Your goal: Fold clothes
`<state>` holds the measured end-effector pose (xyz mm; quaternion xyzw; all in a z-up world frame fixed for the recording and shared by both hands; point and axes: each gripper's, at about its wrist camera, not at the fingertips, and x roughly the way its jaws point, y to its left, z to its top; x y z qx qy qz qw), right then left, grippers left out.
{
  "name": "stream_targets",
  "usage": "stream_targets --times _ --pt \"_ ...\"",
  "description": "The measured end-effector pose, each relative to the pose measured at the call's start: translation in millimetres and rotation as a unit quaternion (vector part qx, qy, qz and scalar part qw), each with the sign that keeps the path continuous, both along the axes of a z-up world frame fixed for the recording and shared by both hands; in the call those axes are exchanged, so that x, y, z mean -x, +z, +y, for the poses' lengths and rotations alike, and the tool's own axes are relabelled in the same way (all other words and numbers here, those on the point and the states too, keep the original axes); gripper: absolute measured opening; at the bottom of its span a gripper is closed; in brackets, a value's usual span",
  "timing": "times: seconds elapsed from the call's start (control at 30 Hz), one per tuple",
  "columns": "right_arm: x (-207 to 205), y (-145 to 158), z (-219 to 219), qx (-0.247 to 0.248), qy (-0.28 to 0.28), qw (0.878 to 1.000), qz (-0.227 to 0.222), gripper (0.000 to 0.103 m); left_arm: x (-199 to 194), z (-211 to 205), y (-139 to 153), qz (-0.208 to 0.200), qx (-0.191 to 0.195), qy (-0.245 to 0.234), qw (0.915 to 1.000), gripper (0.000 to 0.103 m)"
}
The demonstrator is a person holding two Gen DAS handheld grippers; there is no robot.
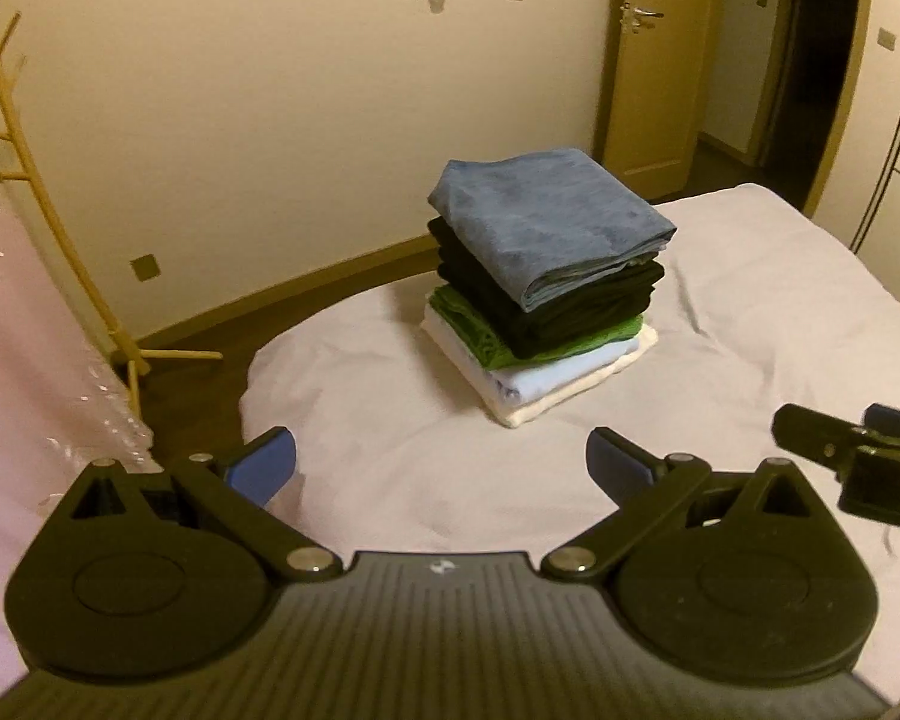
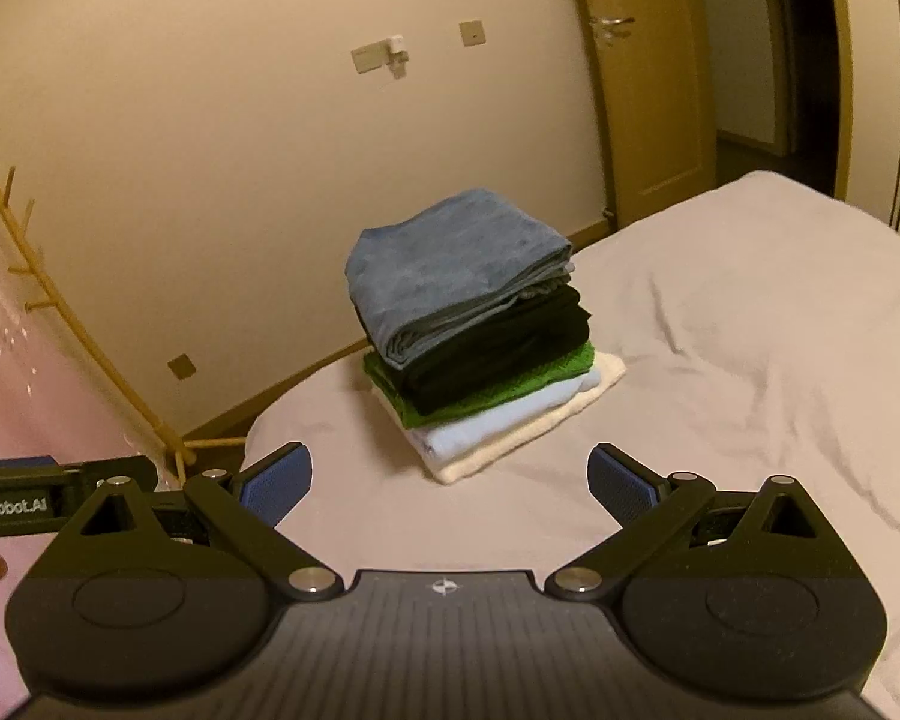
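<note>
A neat stack of folded clothes stands on the pale bed sheet, near the bed's far corner. A blue-grey piece lies on top, then black, green, light blue and cream layers. The same stack of folded clothes shows in the right wrist view. My left gripper hovers open in front of the stack, blue pads wide apart and holding nothing. My right gripper is open too, short of the stack and holding nothing. Each gripper's black body edges into the other's view: right gripper, left gripper.
A wooden coat rack stands at the left, by a pink shiny cloth. Beyond the bed are a cream wall, dark floor and an open wooden door. The sheet spreads rumpled to the right.
</note>
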<state>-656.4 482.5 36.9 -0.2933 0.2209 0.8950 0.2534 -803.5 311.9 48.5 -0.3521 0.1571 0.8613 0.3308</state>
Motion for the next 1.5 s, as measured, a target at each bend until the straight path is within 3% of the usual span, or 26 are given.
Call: stream_targets --times 0.5,0.77,0.97,1.17,1.5 --pt "-33 14 11 -0.031 0.006 0.999 -0.032 0.103 -63 15 -1 0.068 0.026 0.0 0.9973 0.102" --pt "-39 17 13 -0.069 -0.001 0.996 -0.047 0.103 -69 13 -1 0.0 0.012 0.004 0.9999 0.102" --pt "-40 17 8 -0.113 0.0 0.992 -0.063 0.103 -74 11 -3 -0.018 0.004 0.017 0.9997 0.102" --pt "-43 17 15 -0.084 -0.011 0.996 -0.039 0.103 -69 16 -16 -0.028 0.026 0.046 0.9982 0.102" --pt "-2 -10 35 -0.042 -0.002 0.992 -0.119 0.103 -40 35 -46 -0.056 0.053 0.061 0.9951 0.102"
